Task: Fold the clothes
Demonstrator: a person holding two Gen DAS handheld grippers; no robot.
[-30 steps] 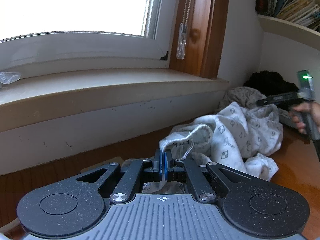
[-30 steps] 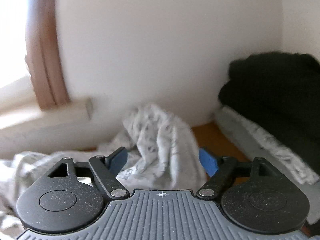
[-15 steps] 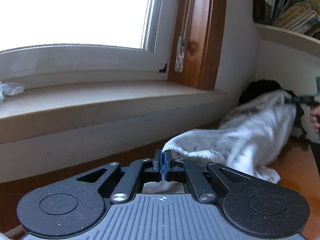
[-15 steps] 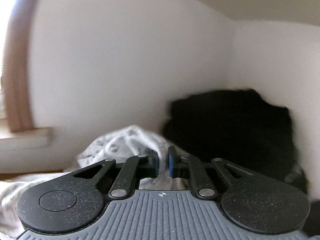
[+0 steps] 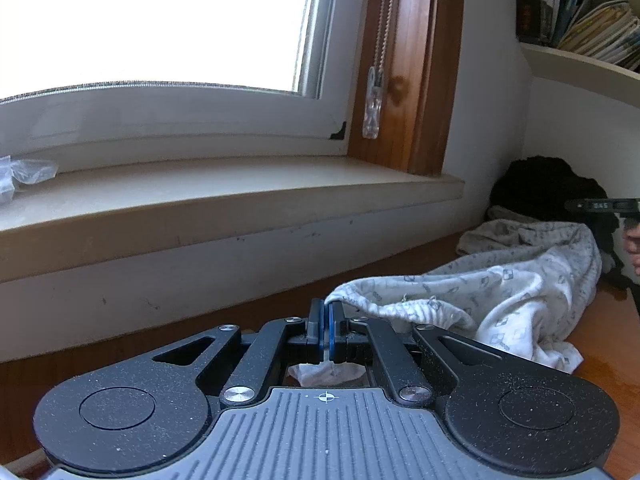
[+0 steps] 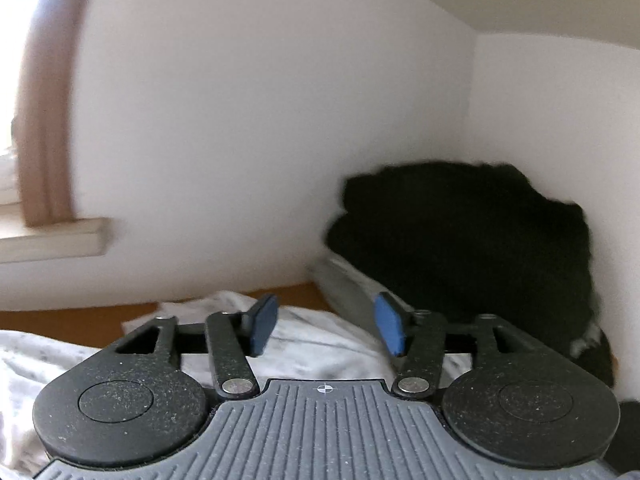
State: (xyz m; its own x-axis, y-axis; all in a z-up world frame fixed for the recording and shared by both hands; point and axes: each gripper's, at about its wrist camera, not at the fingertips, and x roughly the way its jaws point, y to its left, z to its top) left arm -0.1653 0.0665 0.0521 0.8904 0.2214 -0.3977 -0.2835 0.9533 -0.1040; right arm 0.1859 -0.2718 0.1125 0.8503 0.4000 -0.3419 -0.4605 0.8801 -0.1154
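The left tongs [image 5: 326,330] are clamped on the hem of the patterned white garment [image 5: 500,300], which trails right across the desk [image 5: 600,340]. The right tongs [image 6: 326,326] are opening just above its far end, gripping nothing.

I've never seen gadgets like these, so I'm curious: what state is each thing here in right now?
Left gripper: shut, pinching the garment's hem.
Right gripper: jaws opening, nothing pressed between its blue pads.
White patterned cotton garment: unfolded, rumpled, stretched across the wooden table.
Black fabric heap: bunched in the corner, untouched.
Window blind's beaded cord: hanging straight.
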